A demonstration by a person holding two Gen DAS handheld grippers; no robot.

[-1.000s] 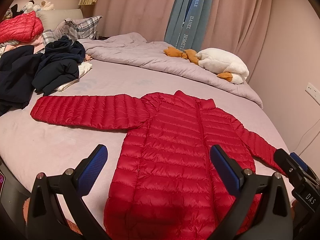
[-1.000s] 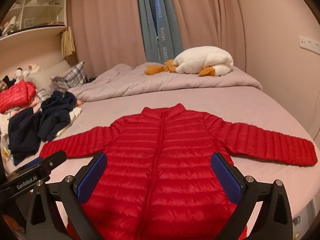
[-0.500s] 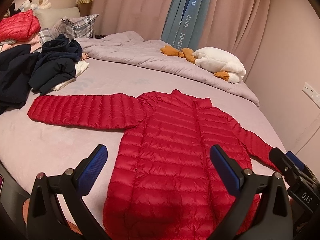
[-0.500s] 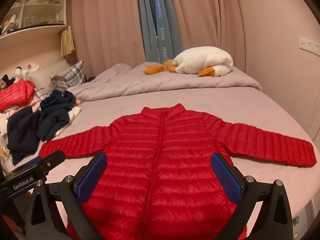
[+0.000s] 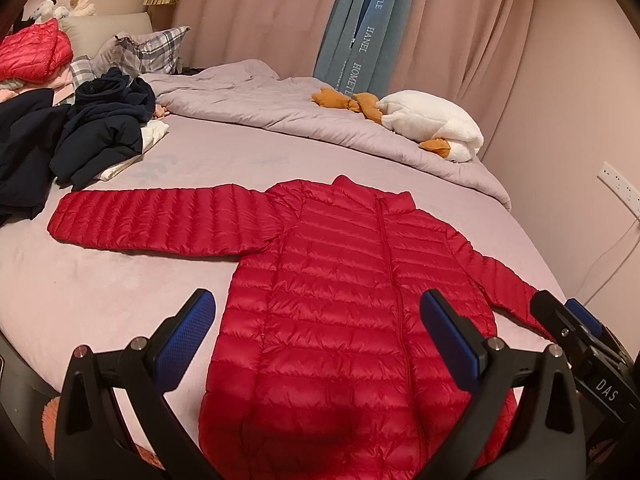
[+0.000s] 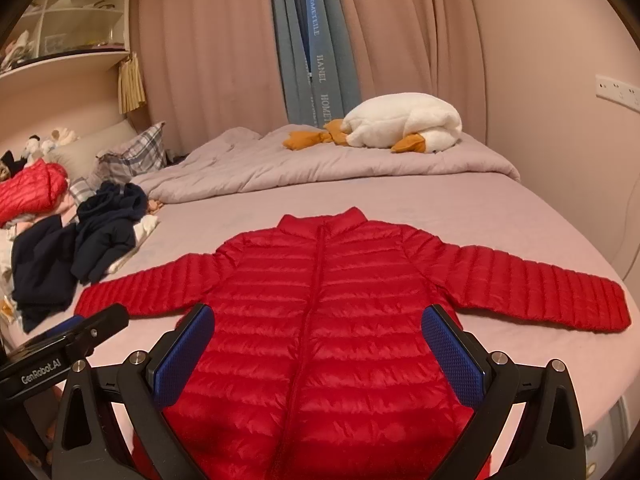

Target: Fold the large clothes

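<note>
A red quilted puffer jacket [image 5: 344, 280] lies flat and zipped on the mauve bed, collar away from me and both sleeves spread out; it also shows in the right wrist view [image 6: 320, 312]. My left gripper [image 5: 318, 332] is open and empty, held above the jacket's lower left part. My right gripper [image 6: 320, 344] is open and empty above the jacket's lower middle. The right gripper's body [image 5: 580, 344] shows at the right edge of the left wrist view. The left gripper's body [image 6: 64, 352] shows at the left edge of the right wrist view.
A pile of dark navy clothes [image 5: 92, 136] lies on the bed's left side, with another red jacket [image 5: 32, 52] behind it. A rumpled grey duvet [image 5: 280, 112] and a white plush goose [image 5: 432, 124] lie at the far side. Curtains and a wall stand beyond.
The left wrist view has shifted slightly, so the jacket sits a little lower and more to the left. Both grippers stay open. The jacket has not moved.
</note>
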